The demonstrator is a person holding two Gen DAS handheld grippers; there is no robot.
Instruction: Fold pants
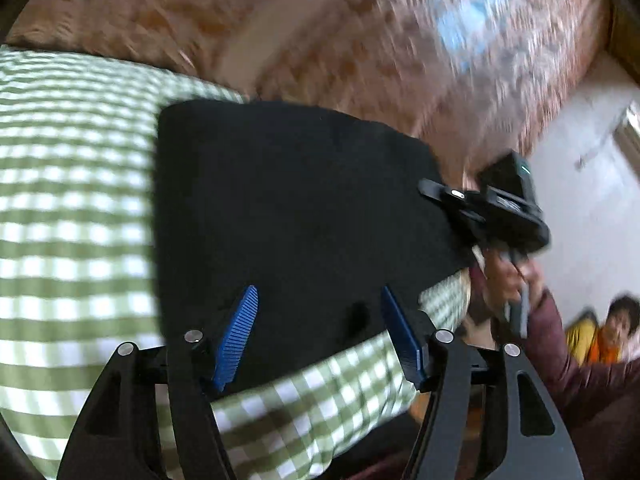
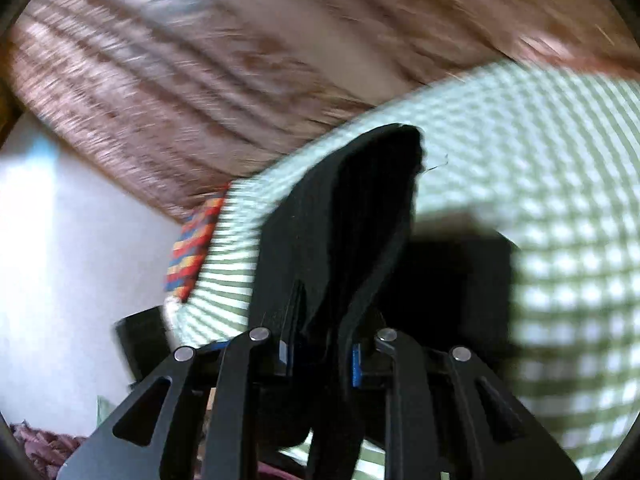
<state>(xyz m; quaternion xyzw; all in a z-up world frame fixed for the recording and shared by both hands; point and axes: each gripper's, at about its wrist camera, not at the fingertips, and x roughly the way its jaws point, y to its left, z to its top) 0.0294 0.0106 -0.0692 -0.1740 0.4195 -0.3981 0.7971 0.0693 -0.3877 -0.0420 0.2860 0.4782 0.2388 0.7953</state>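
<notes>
The black pants point(image 1: 288, 200) lie folded as a dark rectangle on a green-and-white checked sheet point(image 1: 72, 208). My left gripper point(image 1: 318, 304) is open, its blue fingers point(image 1: 236, 336) spread over the near edge of the pants and holding nothing. My right gripper shows in the left wrist view point(image 1: 448, 196) at the right edge of the pants. In the right wrist view my right gripper point(image 2: 320, 320) is shut on a fold of the black pants point(image 2: 360, 216), which stands up between the jaws above the checked sheet point(image 2: 540, 200). Both views are blurred.
A brown patterned blanket point(image 1: 360, 40) lies beyond the sheet. A white wall point(image 1: 580, 184) is at the right. A striped multicoloured cloth point(image 2: 192, 248) sits at the sheet's left edge. A person point(image 1: 616, 328) sits low at the right.
</notes>
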